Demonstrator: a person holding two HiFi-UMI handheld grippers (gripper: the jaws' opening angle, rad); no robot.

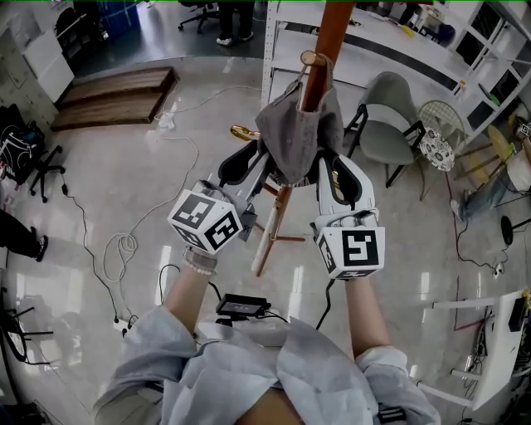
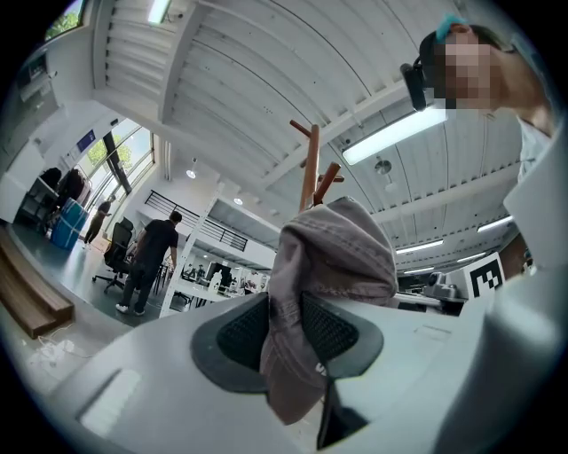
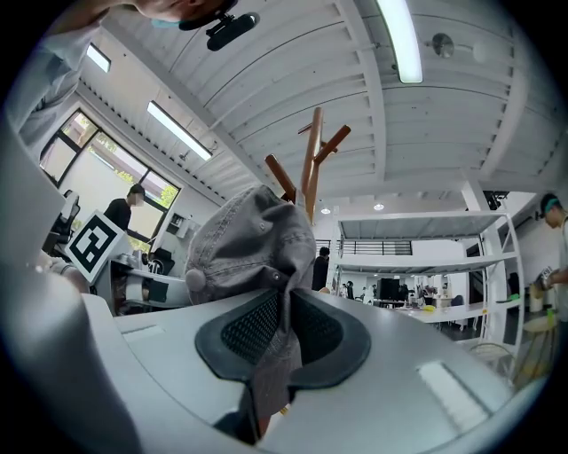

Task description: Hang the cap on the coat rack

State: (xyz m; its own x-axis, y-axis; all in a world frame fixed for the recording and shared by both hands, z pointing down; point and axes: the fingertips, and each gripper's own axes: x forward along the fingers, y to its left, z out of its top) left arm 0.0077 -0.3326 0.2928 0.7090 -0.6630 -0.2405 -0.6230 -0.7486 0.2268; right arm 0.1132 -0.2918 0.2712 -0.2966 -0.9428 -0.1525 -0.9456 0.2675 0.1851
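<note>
1. Cap (image 1: pixel 297 137) hung against the coat rack (image 1: pixel 336 25), pinched by closed fingers of left gripper (image 2: pixel 284 326) and right gripper (image 3: pixel 286 326).
2. Release before it cleared the peg (image 1: pixel 310 58) could have dropped it.

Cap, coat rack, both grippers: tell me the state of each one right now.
cap: gray, pinched at both sides, raised against the rack's pole
left gripper: shut on the cap
right gripper: shut on the cap
coat rack: upright, top pegs bare
</note>
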